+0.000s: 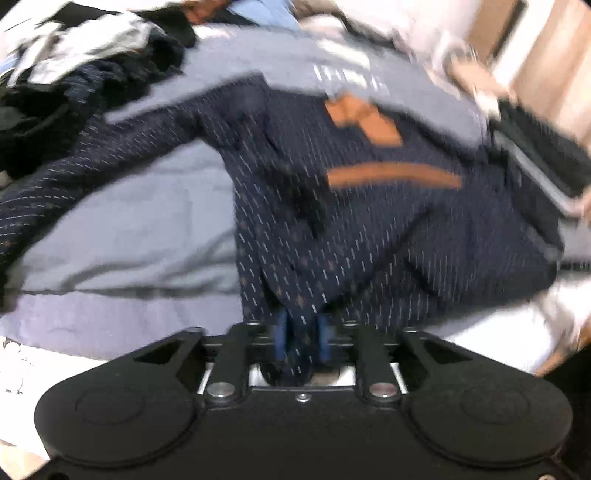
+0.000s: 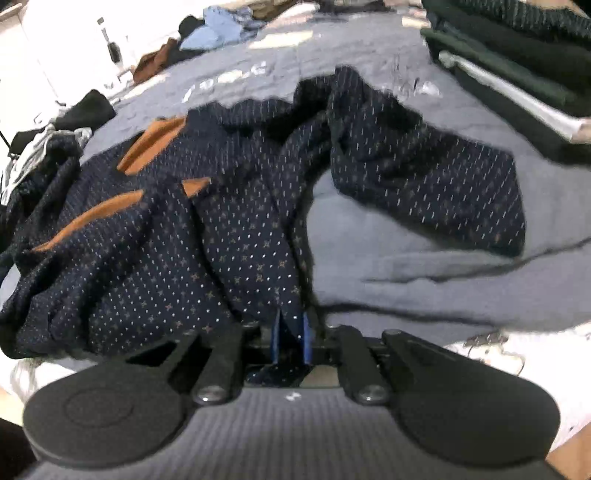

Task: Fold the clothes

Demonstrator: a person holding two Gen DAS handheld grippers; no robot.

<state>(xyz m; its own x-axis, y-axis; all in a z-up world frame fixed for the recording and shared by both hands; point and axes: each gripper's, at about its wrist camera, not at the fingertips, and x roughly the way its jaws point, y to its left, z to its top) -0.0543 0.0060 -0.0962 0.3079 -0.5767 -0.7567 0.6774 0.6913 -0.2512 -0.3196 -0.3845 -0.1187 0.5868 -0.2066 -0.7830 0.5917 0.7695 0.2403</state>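
Note:
A navy dotted shirt (image 1: pixel 369 229) with orange collar and pocket trim lies spread on a grey-blue bedspread (image 1: pixel 129 236). One sleeve stretches out to the left. My left gripper (image 1: pixel 302 332) is shut on the shirt's hem, cloth pinched between its blue pads. In the right wrist view the same shirt (image 2: pixel 155 251) lies rumpled, with a sleeve (image 2: pixel 436 177) flung to the right. My right gripper (image 2: pixel 291 332) is shut on another part of the hem. The left view is motion-blurred.
A pile of dark and grey unfolded clothes (image 1: pixel 74 74) lies at the far left of the bed. A stack of folded dark garments (image 2: pixel 517 66) sits at the right. More loose clothes (image 2: pixel 210 33) lie at the far end. White sheet (image 2: pixel 517 354) borders the near edge.

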